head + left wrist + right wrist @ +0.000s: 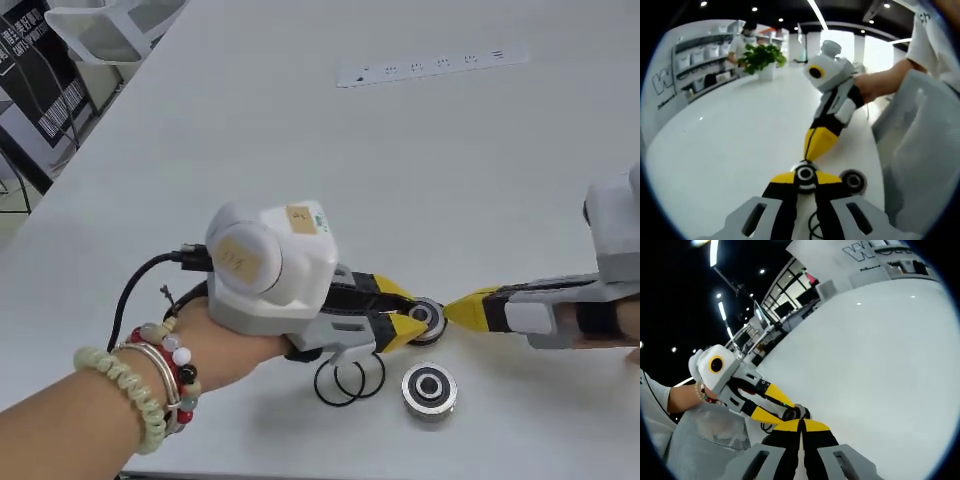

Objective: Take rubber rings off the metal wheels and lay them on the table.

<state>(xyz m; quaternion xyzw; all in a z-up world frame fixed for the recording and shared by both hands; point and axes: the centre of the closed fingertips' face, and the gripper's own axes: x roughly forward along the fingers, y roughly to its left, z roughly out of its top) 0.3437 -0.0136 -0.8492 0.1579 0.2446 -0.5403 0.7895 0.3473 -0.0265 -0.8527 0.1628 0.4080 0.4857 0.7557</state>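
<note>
My left gripper (416,318) is shut on a small metal wheel (431,315) just above the white table (300,130). The right gripper (452,310) comes in from the right, jaws shut, tips against that wheel's rim. I cannot tell whether a ring is pinched between them. In the left gripper view the held wheel (805,172) sits between my yellow jaws, and the right gripper (807,158) touches its far side. The right gripper view has its own jaws (801,422) pressed together at the wheel (791,413). A second wheel (430,388) and two loose black rubber rings (349,381) lie on the table.
A white power strip (435,66) lies far back on the table. The table's left edge runs diagonally, with a white bin (110,30) beyond it. A potted plant (760,57) and a person by shelves (742,42) stand at the far end.
</note>
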